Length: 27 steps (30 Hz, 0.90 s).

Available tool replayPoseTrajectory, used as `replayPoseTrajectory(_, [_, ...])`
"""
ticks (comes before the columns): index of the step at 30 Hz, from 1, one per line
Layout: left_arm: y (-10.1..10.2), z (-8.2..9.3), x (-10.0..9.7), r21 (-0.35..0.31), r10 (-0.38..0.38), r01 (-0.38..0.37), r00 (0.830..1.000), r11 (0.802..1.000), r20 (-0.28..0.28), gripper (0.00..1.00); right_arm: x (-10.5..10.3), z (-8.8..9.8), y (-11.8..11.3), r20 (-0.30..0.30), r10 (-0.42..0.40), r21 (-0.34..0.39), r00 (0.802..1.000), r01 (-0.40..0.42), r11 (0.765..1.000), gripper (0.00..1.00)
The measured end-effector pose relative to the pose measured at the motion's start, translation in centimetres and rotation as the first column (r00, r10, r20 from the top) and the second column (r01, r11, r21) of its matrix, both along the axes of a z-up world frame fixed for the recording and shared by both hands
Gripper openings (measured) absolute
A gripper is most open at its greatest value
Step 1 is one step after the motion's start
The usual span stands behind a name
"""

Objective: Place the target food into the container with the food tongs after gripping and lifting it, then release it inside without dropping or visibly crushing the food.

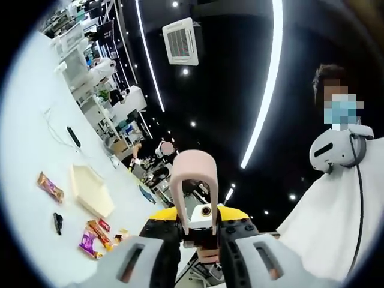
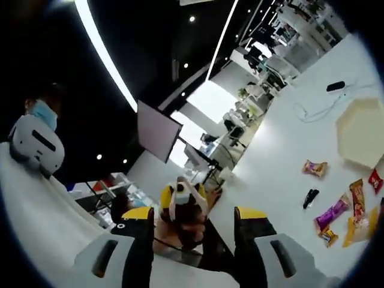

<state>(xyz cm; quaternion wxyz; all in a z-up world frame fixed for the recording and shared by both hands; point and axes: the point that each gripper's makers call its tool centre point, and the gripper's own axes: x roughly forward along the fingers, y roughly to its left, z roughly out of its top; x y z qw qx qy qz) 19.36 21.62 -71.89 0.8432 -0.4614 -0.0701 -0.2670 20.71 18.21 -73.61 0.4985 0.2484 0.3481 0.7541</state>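
**Left jaws clamped on tongs, right jaws apart; both raised off the table**

Left gripper (image 1: pixel 201 252): jaws closed on the tongs (image 1: pixel 193 180), which stand up between them, looped pink end on top, arms running down into the jaws. Tips of the tongs hidden, so cannot tell whether they hold anything. Just behind the tongs, the other gripper's yellow body faces the camera.

Right gripper (image 2: pixel 195 252): jaws well apart, nothing between them. Beyond the gap, the left gripper's yellow body with the tongs (image 2: pixel 183 201), small and partly blurred.

Outward, left gripper view: white table (image 1: pixel 30 120) tilted along the left side. On it a cream hexagonal tray (image 1: pixel 91 189), snack packets (image 1: pixel 96 237) near the bottom edge, one more packet (image 1: pixel 50 187) apart beside the tray, a small black item (image 1: pixel 57 223), a black pen-like thing with a white cable (image 1: pixel 73 137). Which packet is the target cannot be told.

Right gripper view: same table (image 2: pixel 282 150) on the right, tray (image 2: pixel 363 132), packets (image 2: pixel 345 213) in a cluster, one packet (image 2: pixel 315 168) apart.

A person in white (image 1: pixel 336 210) with a white headset stands beside the grippers. Dark ceiling with light strips behind.
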Motion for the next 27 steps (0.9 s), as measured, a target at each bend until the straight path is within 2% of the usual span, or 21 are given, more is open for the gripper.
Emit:
replayPoseTrajectory(2, [-0.2,0.0,-0.1,-0.002,-0.004,0.004,1.000,1.000,0.008,0.20,-0.5,0.1,0.2,0.003,0.010,0.010,1.000,-0.010,1.000,0.50])
replayPoseTrajectory(6, [-0.4,0.4,-0.4,-0.020,-0.004,0.005,0.999,1.000,0.035,0.20,-1.1,-0.1,0.4,0.047,0.038,0.015,0.998,-0.039,0.999,0.33])
replayPoseTrajectory(8, [-0.3,0.2,-0.4,-0.008,0.013,-0.013,0.999,1.000,0.032,0.19,-1.1,0.5,0.5,0.033,0.043,0.040,0.999,-0.044,0.998,0.26])
replayPoseTrajectory(12, [-0.4,0.5,-0.6,0.001,0.005,-0.005,0.999,1.000,0.043,0.19,-1.1,0.7,0.5,0.047,0.068,0.043,0.997,-0.070,0.997,0.26])
replayPoseTrajectory(16, [-0.5,0.5,-0.6,0.018,-0.001,0.000,1.000,1.000,0.031,0.20,-0.7,0.8,0.6,0.033,0.064,0.051,0.997,-0.066,0.997,0.27])
replayPoseTrajectory(22, [-0.7,0.5,-0.7,0.021,-0.010,0.009,1.000,1.000,0.029,0.19,-0.6,1.3,0.8,0.035,0.079,0.092,0.996,-0.082,0.992,0.26])
replayPoseTrajectory(24, [-0.9,0.6,-0.7,0.043,-0.020,0.019,0.999,0.999,0.028,0.18,-0.7,1.4,0.7,0.047,0.083,0.099,0.995,-0.087,0.991,0.24])
replayPoseTrajectory(27, [-1.2,0.4,-0.7,0.072,-0.038,0.037,0.999,0.997,0.018,0.18,-0.6,1.2,0.4,0.031,0.079,0.097,0.996,-0.082,0.992,0.22])
